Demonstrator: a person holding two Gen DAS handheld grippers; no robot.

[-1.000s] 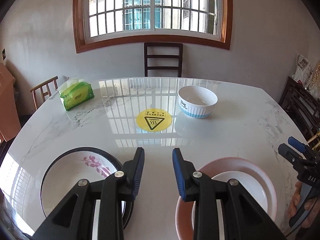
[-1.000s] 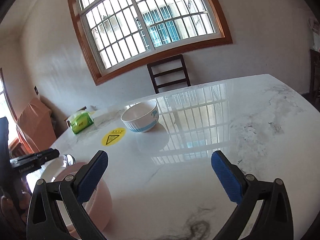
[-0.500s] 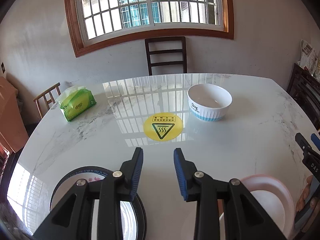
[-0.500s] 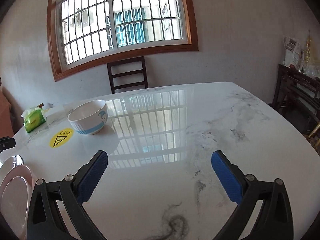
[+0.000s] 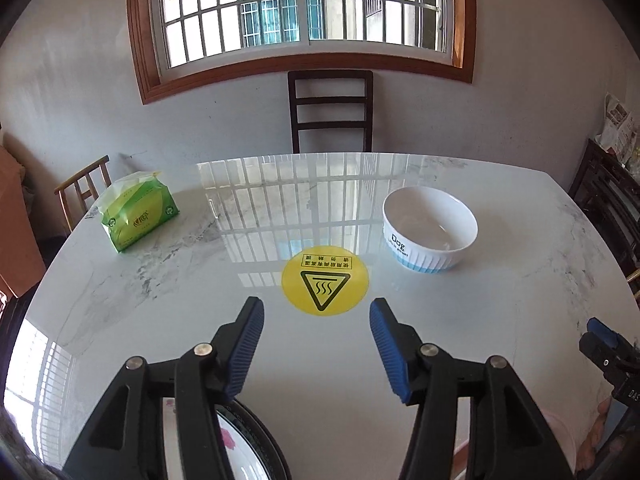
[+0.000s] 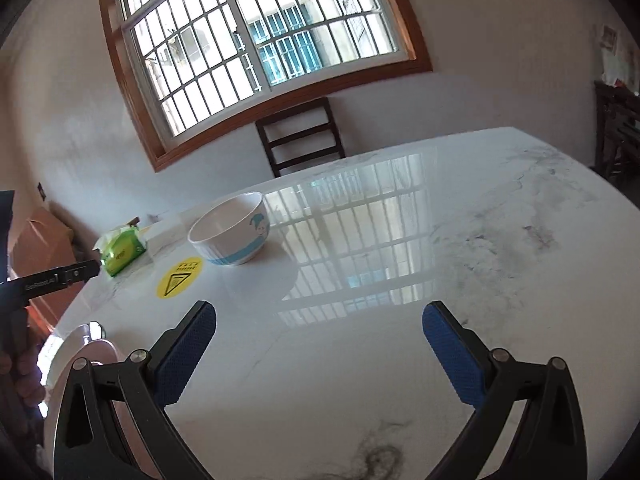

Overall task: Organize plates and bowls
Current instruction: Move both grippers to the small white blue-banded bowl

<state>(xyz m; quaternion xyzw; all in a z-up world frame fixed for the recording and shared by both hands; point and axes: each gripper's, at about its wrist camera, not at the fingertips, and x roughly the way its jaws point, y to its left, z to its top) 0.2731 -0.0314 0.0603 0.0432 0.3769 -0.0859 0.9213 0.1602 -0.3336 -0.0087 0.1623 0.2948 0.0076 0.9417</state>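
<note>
A white bowl with blue stripes [image 5: 430, 229] stands on the marble table, right of centre; it also shows in the right wrist view [image 6: 230, 234]. My left gripper [image 5: 316, 346] is open and empty, above the table near the yellow sticker [image 5: 325, 280]. Below it lies a black-rimmed flowered plate [image 5: 248, 448], mostly hidden by the gripper. My right gripper [image 6: 320, 350] is wide open and empty over bare table. A pink plate [image 6: 92, 356] holding a white plate lies at its left, partly hidden; its edge shows at the left view's lower right [image 5: 560, 432].
A green tissue pack [image 5: 136, 210] lies at the table's far left. A dark wooden chair [image 5: 330, 110] stands behind the table under the window. A tuft of dark hair [image 6: 378, 456] lies near the table's front edge. Dark furniture stands at the right.
My left gripper has opened wider and moved forward, so the two plates slid below it. My right gripper has turned back to the left and stayed wide open.
</note>
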